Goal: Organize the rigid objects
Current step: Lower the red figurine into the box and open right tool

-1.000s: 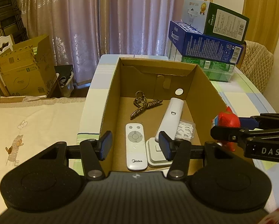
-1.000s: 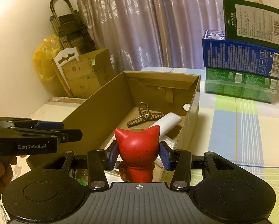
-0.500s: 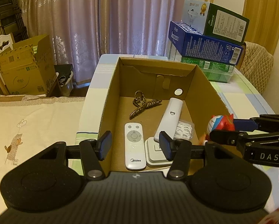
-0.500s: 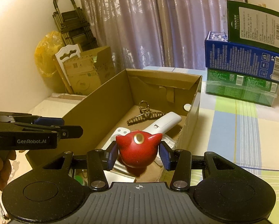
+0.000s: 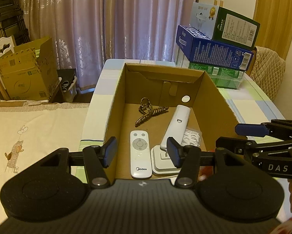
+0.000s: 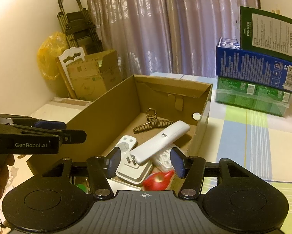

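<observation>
One red figurine [image 6: 158, 181] just below open right hand-held gripper [image 6: 145, 163].

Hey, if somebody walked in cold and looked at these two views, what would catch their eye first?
Probably the open cardboard box on the checked tablecloth, holding two white remotes, a striped hair claw and a white plug adapter. Next, the blurred red figurine at the box's near end, just below the open right gripper. Behind, bright blue and green cartons are stacked near the curtain.
</observation>
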Demonstrator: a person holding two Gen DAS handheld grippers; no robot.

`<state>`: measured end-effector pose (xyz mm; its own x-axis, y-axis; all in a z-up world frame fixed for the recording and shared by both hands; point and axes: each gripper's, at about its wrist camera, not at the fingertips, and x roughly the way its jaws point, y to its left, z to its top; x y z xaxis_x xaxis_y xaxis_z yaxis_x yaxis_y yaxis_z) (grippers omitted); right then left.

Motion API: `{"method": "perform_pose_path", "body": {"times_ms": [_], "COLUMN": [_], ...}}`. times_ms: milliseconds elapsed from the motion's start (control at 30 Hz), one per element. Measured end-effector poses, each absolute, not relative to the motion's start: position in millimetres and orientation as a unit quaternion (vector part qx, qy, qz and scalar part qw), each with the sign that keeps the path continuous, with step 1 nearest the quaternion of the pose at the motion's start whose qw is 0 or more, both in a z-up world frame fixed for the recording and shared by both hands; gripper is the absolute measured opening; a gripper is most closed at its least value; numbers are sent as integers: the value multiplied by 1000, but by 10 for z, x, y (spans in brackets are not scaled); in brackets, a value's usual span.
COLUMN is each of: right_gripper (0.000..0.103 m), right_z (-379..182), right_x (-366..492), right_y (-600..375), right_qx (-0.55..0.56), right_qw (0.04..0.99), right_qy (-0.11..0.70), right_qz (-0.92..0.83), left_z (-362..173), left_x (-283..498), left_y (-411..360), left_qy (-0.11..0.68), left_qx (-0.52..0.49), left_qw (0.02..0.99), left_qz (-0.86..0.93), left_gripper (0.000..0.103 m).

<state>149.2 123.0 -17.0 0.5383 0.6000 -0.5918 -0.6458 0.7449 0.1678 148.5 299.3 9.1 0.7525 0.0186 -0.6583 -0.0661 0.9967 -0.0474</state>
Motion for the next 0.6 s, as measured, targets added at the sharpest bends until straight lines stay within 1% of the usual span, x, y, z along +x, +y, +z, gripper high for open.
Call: {"method": "perform_pose_path", "body": {"times_ms": [233,333,400,467,500,567,600], "right_gripper": [55,55,55,56,57,60,65], "right_z": [-142,-101,-59,-9,23,89,120], "right_x": [1484,1454,1415,1368,1338,1274,1245], "right_y": [1203,1180,1157,1129,1119,1084,1066], "right_qx": [-33,-29,-27,-23,-22,-17,-15], "right_qw": [877,878,879,880,880,883,884], "right_qy": [323,321,318,316,315,313,312], "right_qz": [354,355,355,355,354,350,349], "left_z": [125,160,198,238,261,303,325], "left_x": [1452,1406,1368,1322,1292,1227,1198], "left_y": [2987,2978,2963,2946,2940,2912,2894], "left_qy": [349,345,343,341,340,337,335], "left_qx": [-36,-36,-36,-38,-41,-45,-47], "left_qw": [936,937,938,939,939,940,940], "left_qz": [23,26,30,33,33,36,36], "left_gripper": [52,54,58,59,63,69,71]}}
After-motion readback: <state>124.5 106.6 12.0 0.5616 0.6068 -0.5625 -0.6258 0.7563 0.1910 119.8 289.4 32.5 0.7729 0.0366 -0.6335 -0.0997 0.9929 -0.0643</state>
